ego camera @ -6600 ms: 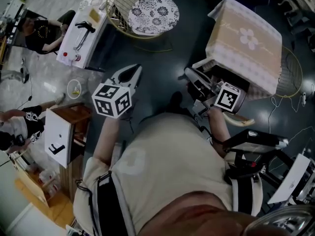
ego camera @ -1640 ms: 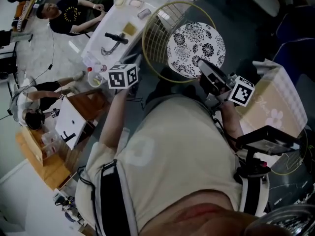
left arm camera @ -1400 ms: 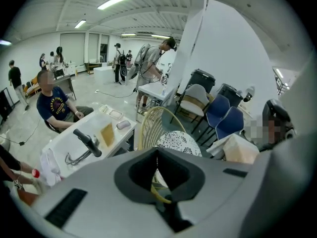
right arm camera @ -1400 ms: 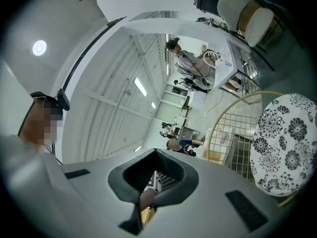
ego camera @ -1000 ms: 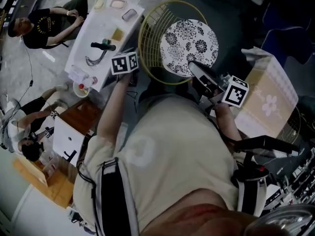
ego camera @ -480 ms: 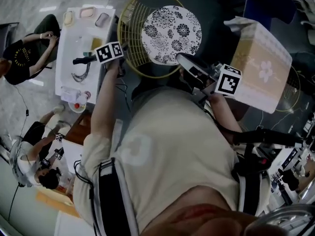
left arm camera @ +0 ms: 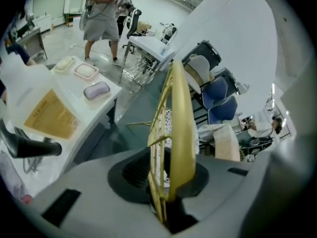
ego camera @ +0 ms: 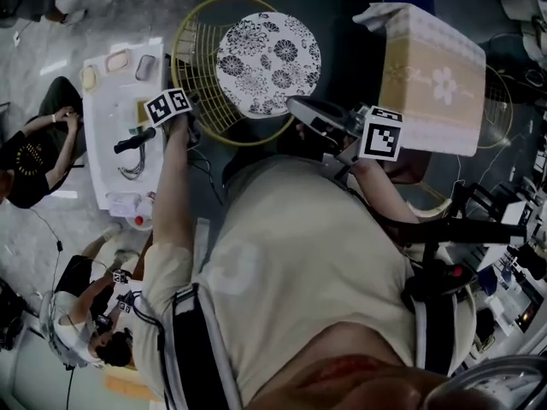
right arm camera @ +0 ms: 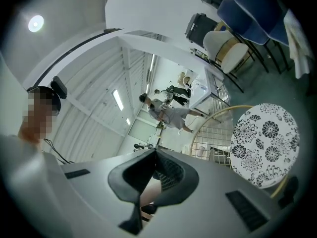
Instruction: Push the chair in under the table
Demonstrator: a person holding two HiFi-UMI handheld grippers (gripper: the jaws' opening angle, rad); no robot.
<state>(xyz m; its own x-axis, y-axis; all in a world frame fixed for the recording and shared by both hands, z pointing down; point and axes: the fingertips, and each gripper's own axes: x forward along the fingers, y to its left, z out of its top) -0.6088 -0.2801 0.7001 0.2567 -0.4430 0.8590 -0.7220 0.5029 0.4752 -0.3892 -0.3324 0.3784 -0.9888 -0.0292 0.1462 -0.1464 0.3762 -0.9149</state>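
The chair has a gold wire back (ego camera: 192, 75) and a round black-and-white floral cushion (ego camera: 265, 62). It stands left of a small table under a beige cloth (ego camera: 432, 71). My left gripper (ego camera: 186, 120) reaches down onto the left side of the back. Its jaws have just been closing, and the gold rim (left arm camera: 181, 108) now sits clamped between them in the left gripper view, at the left gripper (left arm camera: 168, 177). My right gripper (ego camera: 299, 109) hovers by the seat's near edge, shut with nothing in it. In the right gripper view, the right gripper (right arm camera: 151, 157) has the cushion (right arm camera: 265, 143) to its right.
A white table (ego camera: 111, 169) with small dishes and a black-handled tool (ego camera: 137, 139) stands left of the chair. People sit on the floor beside it (ego camera: 34, 161). A second gold wire chair (ego camera: 504, 101) is behind the cloth-covered table. Blue chairs (left arm camera: 220, 100) stand farther off.
My left gripper has come down from beside the chair onto its gold back rim and closed on it. The right gripper has stayed shut near the seat. The head view has swung round.
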